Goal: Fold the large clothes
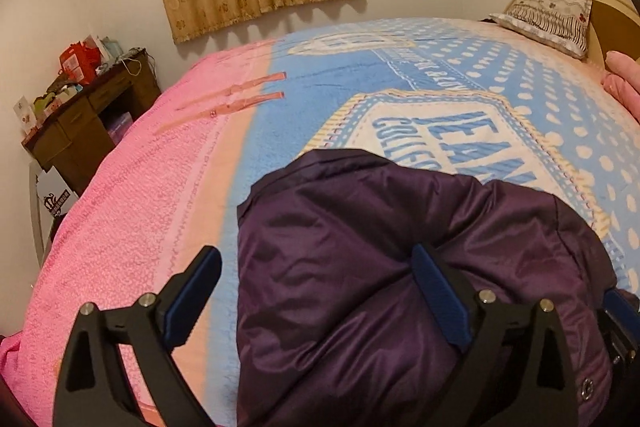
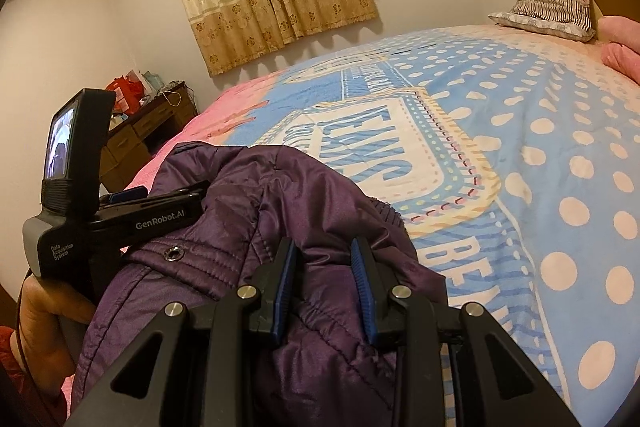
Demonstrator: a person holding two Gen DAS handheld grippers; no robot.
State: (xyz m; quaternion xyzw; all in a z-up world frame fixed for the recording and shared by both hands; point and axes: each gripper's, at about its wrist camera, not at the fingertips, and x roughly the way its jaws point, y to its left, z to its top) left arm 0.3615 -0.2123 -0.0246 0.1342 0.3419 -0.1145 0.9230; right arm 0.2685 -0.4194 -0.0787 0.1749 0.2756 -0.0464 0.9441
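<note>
Blue dotted bedspread (image 1: pixel 460 67) carries a slippery, puffy purple jacket (image 1: pixel 360 247); right tool (image 2: pixel 326 255) pinches a fold, left tool (image 1: pixel 316 279) gapes empty; grab hems.

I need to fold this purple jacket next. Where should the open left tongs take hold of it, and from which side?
Take the purple jacket by its straight left edge, where it lies flat on the bedspread. Probably come in from the pink side with the left tongs, one finger under that edge. The right tongs pinch a fold.

Bed (image 1: pixel 320 115) beyond jacket (image 1: pixel 380 267) lies open — pillow (image 1: pixel 548 21) far.
</note>
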